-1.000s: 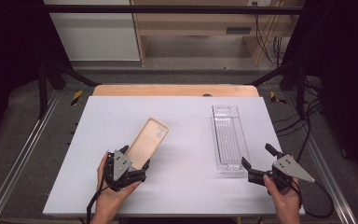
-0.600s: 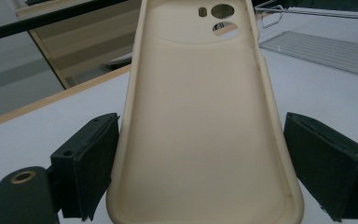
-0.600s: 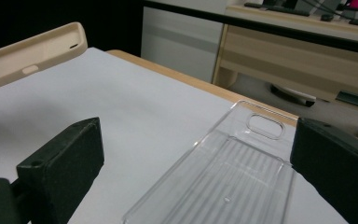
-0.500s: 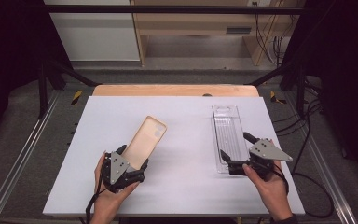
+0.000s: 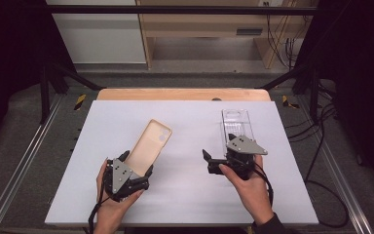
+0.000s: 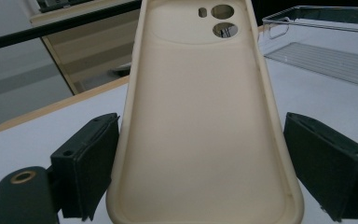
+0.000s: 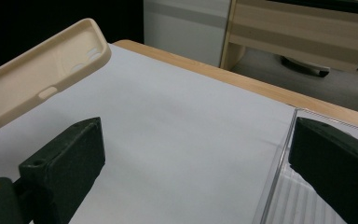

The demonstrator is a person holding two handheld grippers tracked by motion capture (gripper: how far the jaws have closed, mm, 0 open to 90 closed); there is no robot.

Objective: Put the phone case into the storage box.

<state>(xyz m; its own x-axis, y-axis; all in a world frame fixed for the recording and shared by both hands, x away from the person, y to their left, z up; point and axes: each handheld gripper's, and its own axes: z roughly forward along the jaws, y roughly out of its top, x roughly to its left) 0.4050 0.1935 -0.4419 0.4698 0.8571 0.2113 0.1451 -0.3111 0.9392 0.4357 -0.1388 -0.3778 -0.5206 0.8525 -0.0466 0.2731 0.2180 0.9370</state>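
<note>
Left gripper [image 5: 135, 166] has the beige phone case [image 5: 149, 147] by its bottom end, fingers [image 6: 92, 168] standing wide, one on each long edge of the case. In the left gripper view the left pad sits right against the rim; on the right pad I see a thin gap, so I read it as a wide pinch across the case's width, not a hard clamp. Case is lifted off the tabletop [image 5: 185, 195], open side up, long axis running from my left fingers up and away, camera cutouts at the far, high end. Right gripper [image 5: 209, 161] is empty, fingers [image 7: 65, 163] spread, nothing between them. It hangs over the tabletop just in front of the near end of the clear plastic tray [image 5: 235, 122], pointing left across the table toward the case. From the right gripper view the case [image 7: 42, 79] lies up and to the left of my right fingers, tilted, far end highest, well apart from them. The tray wall [image 7: 279, 163] is just beside my right pad. So the relation that matters: the case's free end is the far one, and the right hand is the nearer one to reach it from the side. My guess for the next move: bring the right fingers in across the case's width near the cutout end, square to its long axis.
</note>
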